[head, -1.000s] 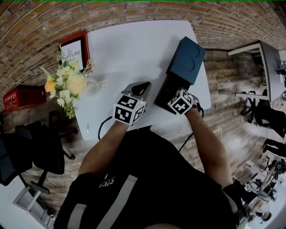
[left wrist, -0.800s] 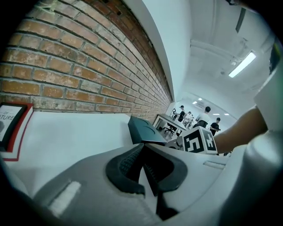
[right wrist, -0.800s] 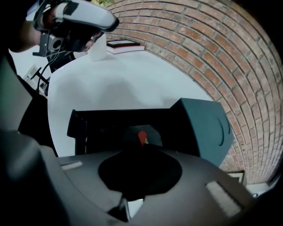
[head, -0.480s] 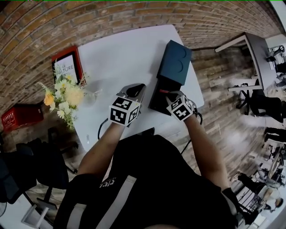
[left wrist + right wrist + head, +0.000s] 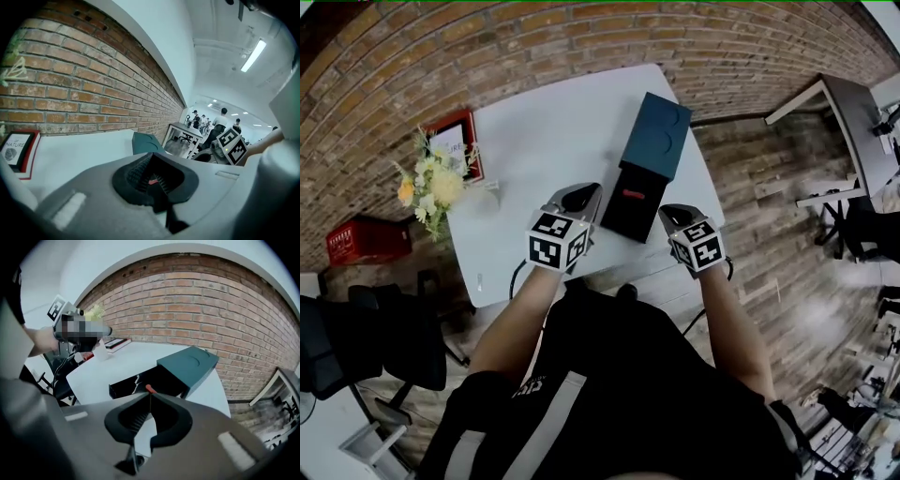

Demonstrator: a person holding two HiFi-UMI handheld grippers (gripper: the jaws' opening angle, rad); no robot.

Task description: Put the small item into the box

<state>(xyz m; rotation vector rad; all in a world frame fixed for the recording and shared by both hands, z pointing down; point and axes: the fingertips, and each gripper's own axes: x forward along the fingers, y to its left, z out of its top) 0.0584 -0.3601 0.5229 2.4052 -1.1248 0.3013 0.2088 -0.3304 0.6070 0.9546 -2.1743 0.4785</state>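
Note:
A dark teal box [image 5: 656, 136] lies on the white table [image 5: 534, 122] with its black tray [image 5: 614, 220] pulled out toward me. A small red item [image 5: 635, 194] lies in the tray, seen in the right gripper view as the red item [image 5: 150, 389] just past the jaw tips. My right gripper [image 5: 673, 214] is shut and empty, right of the tray and apart from it. Left of the tray, my left gripper [image 5: 579, 194] hovers with its jaws together. In its own view the left gripper [image 5: 150, 157] shows only a red speck in its hollow.
A vase of yellow and white flowers [image 5: 431, 187] and a red-framed picture [image 5: 455, 131] stand at the table's left. On the floor lie a red crate [image 5: 356, 242] and a black chair [image 5: 384, 337]. A brick wall runs behind. People stand far off [image 5: 220, 117].
My right gripper has drawn back from over the tray toward me, and the red item stays in the tray. The left gripper has barely moved.

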